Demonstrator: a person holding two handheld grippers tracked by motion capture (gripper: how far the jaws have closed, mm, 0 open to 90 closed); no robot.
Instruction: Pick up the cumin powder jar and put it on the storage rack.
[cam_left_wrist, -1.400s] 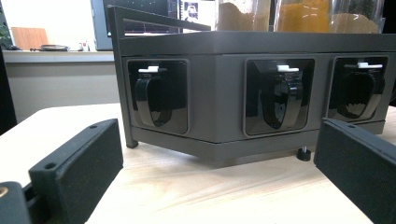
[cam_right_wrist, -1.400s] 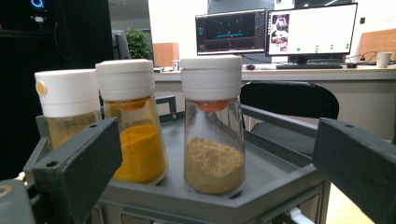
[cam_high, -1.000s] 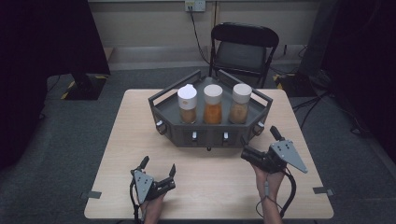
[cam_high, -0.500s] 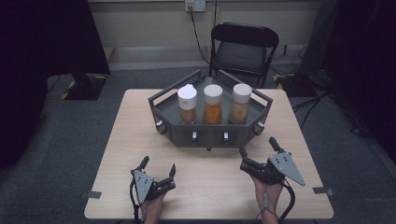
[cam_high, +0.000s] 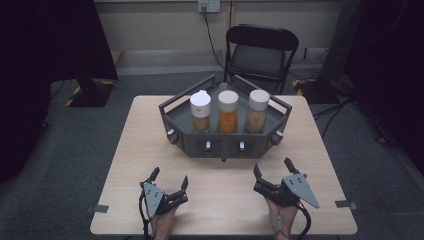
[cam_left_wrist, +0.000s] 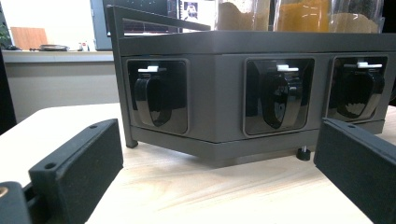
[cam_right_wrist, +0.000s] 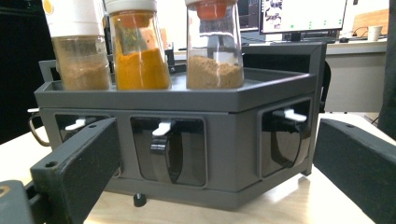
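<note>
Drawing back: right gripper (cam_high: 272, 168) has been pulled nearer the table's front edge over the last second, jaws spread, nothing held.
Left gripper (cam_high: 169, 178): unmoved, jaws spread, empty.
Spice rack (cam_high: 225, 142): mid-table, untouched, three jars on top.
Meaning: approach judged not yet begun.

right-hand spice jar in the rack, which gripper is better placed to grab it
Right, probably. The right gripper sits open on the table nearly below the right-hand jar, so it has the straighter reach. The left gripper, also open, lies nearer the rack and its left side, and would have to cross over.
</note>
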